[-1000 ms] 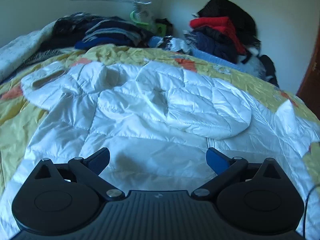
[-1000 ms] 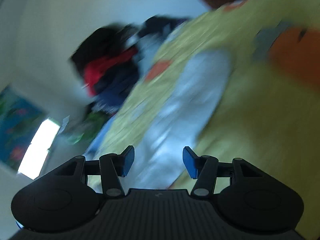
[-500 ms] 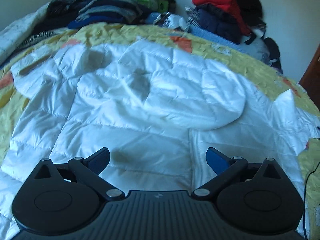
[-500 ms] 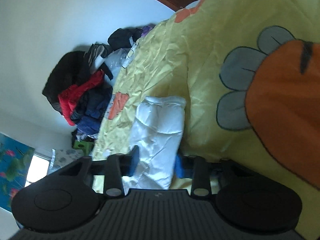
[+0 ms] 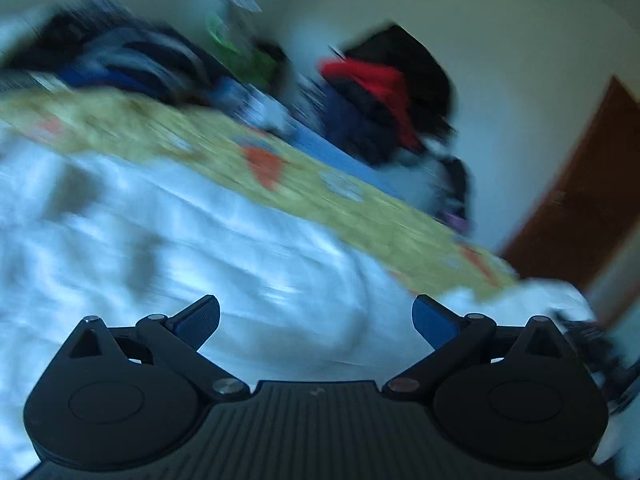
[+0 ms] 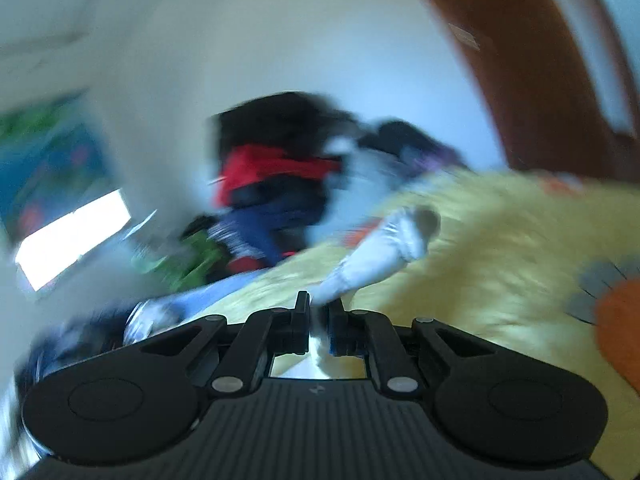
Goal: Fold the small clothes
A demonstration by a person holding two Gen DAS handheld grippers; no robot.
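Observation:
A white quilted jacket (image 5: 168, 240) lies spread on the yellow bedspread (image 5: 352, 208); the left wrist view is blurred by motion. My left gripper (image 5: 316, 322) is open and empty just above the jacket's body. In the right wrist view, my right gripper (image 6: 318, 320) is shut on the jacket's white sleeve (image 6: 380, 252), which stretches away from the jaws over the bedspread (image 6: 500, 264). The sleeve's cuff points toward the far bed edge.
A pile of red, black and navy clothes (image 5: 384, 96) sits at the far side of the bed, also in the right wrist view (image 6: 276, 184). More dark clothes (image 5: 132, 60) lie at the back left. A brown door (image 5: 580, 208) stands to the right.
My right gripper has closed on the jacket sleeve and swung, lifting it. My left gripper has swung right and tilted up; both views are now blurred.

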